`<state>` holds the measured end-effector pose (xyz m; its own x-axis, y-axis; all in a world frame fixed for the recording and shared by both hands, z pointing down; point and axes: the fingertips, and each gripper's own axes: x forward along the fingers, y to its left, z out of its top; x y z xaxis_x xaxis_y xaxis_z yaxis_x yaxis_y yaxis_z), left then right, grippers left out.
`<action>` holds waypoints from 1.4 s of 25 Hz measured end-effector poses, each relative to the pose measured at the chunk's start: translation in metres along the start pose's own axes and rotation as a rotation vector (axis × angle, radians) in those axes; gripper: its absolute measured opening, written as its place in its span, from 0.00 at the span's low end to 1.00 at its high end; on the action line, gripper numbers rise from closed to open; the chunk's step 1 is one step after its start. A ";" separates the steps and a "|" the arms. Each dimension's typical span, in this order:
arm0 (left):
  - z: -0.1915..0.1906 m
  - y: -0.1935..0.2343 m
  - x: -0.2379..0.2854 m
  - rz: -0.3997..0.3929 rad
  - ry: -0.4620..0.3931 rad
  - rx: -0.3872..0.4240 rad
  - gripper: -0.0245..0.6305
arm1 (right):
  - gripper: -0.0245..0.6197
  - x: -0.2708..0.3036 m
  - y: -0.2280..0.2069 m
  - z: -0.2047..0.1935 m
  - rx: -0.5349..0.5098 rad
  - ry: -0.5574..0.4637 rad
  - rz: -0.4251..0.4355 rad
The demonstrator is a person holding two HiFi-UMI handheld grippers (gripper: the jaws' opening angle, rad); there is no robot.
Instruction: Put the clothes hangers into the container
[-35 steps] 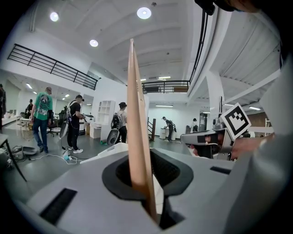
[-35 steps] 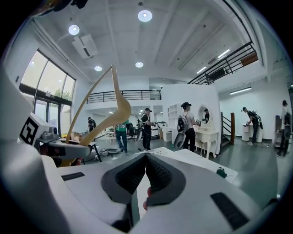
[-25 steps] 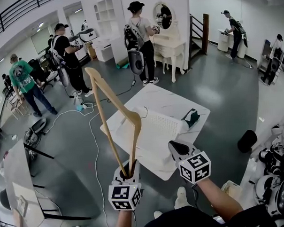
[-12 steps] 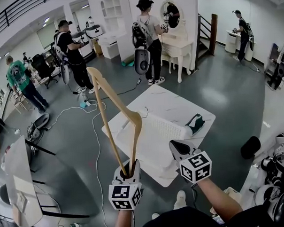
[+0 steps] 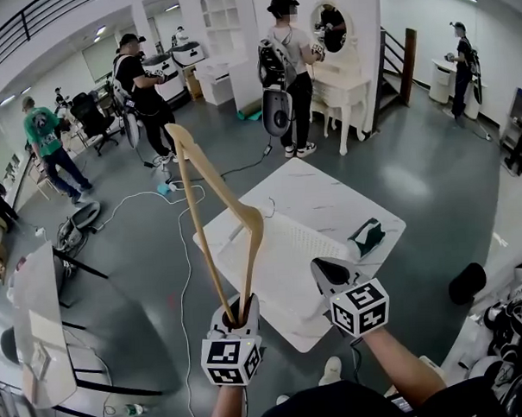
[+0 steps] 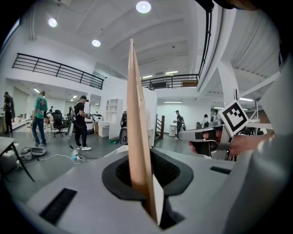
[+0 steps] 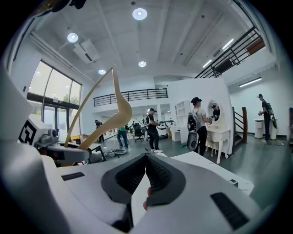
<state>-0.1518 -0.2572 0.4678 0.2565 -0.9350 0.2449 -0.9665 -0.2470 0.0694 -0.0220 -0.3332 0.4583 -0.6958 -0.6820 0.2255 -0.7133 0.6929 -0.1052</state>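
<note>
A pale wooden clothes hanger [image 5: 211, 205] stands nearly upright over the floor, in front of the table. My left gripper [image 5: 239, 310] is shut on its lower end; in the left gripper view the wood [image 6: 136, 114] rises edge-on from between the jaws of that gripper [image 6: 146, 192]. The metal hook [image 5: 263, 208] points toward the white slatted container [image 5: 301, 236] on the white table [image 5: 329, 187]. My right gripper [image 5: 326, 272] hovers at the table's near edge, shut and holding nothing [image 7: 146, 160]. From the right gripper view the hanger [image 7: 116, 109] shows at the left.
A dark green object [image 5: 366, 236] lies on the table right of the container. Cables [image 5: 181, 250] trail across the grey floor at left. A folding stand [image 5: 42, 334] is at the near left. People [image 5: 290, 72] work near a white dressing table [image 5: 342, 79] behind.
Both grippers and the hanger keep the same pose. The head view has drifted a little, so the table and the people sit slightly further right in the picture.
</note>
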 end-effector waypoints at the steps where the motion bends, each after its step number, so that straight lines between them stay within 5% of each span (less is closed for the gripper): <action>1: -0.001 -0.001 0.002 0.005 0.001 -0.002 0.12 | 0.07 0.001 -0.002 0.000 -0.001 0.002 0.005; 35: -0.060 -0.019 0.054 0.171 0.239 -0.058 0.12 | 0.07 0.039 -0.044 -0.003 -0.031 0.038 0.197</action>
<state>-0.1193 -0.2874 0.5379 0.0905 -0.8734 0.4785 -0.9957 -0.0698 0.0610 -0.0177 -0.3895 0.4742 -0.8177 -0.5234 0.2398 -0.5601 0.8196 -0.1210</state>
